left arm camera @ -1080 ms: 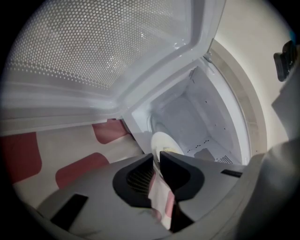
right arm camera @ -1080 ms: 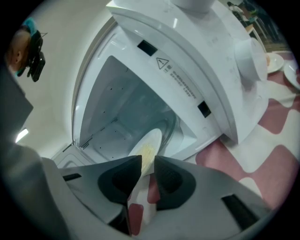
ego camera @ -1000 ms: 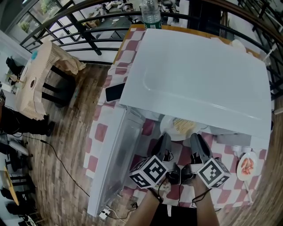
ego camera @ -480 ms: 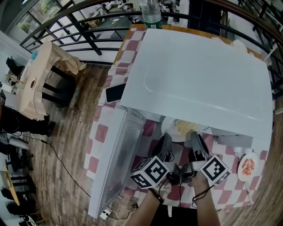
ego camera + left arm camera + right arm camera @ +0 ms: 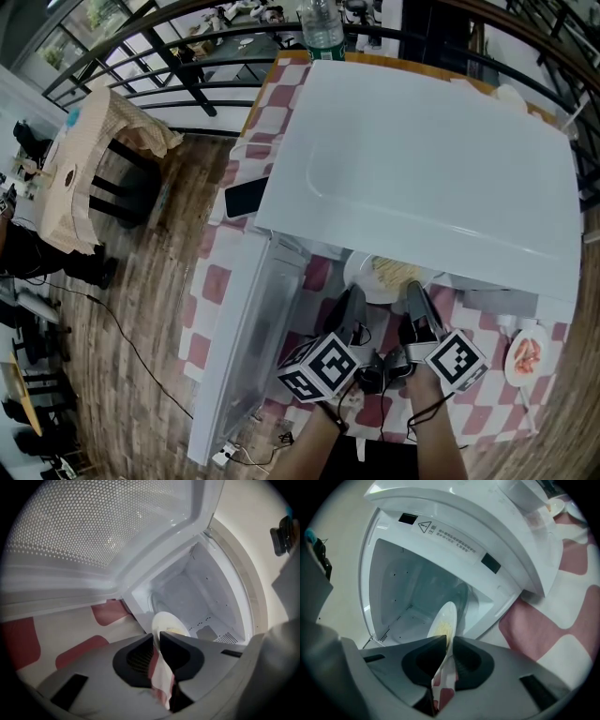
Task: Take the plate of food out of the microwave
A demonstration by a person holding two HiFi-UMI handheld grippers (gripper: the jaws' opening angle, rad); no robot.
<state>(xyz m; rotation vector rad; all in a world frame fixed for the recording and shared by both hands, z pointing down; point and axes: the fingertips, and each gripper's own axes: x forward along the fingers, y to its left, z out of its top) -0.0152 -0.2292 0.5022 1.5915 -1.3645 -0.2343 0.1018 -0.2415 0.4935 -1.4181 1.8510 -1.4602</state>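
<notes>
Tools, two, pinching one plate [image 5: 377,278]
Left tool [image 5: 352,302] is clamping its 7 o'clock rim; right tool [image 5: 413,296], jaws just closing, its 5 o'clock.

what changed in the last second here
The right gripper has just closed its jaws onto the rim of the plate, rolling slightly as it did. The left gripper kept its grip on the plate's other side. The plate stayed at the mouth of the microwave, whose door is open as before.
</notes>
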